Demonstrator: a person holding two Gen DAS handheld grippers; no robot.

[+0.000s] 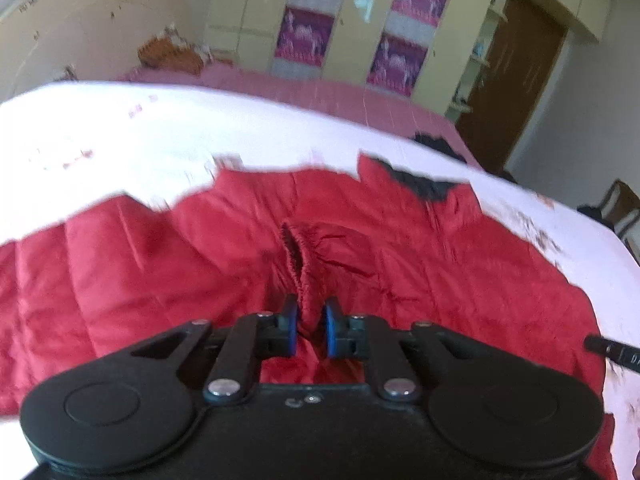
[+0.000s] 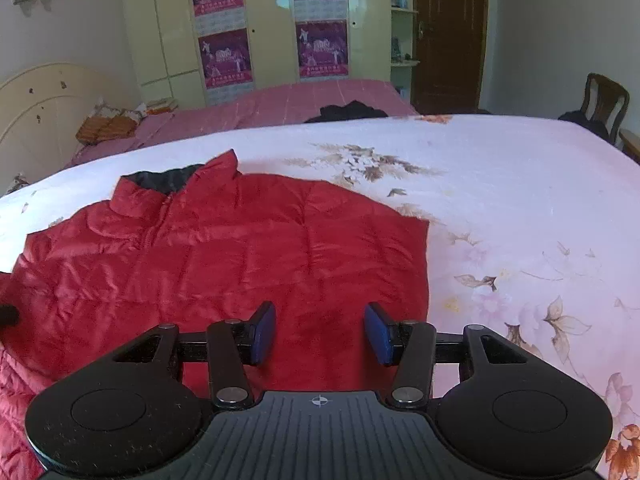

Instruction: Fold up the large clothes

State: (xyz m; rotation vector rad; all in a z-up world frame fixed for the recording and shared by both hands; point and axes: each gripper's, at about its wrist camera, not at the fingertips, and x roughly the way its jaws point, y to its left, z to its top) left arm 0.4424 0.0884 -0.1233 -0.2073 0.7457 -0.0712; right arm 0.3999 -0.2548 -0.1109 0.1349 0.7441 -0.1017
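A red padded jacket with a black-lined collar lies spread on the white floral bedspread. In the left wrist view the jacket fills the lower half, and my left gripper is shut on a bunched ridge of its red fabric, which looks like a sleeve cuff. My right gripper is open and empty, just above the jacket's lower right part. The tip of the other gripper shows at the left edge.
A second bed with a pink cover and a dark garment stands behind. A cream wardrobe with posters, a brown door and a wooden chair line the back and right.
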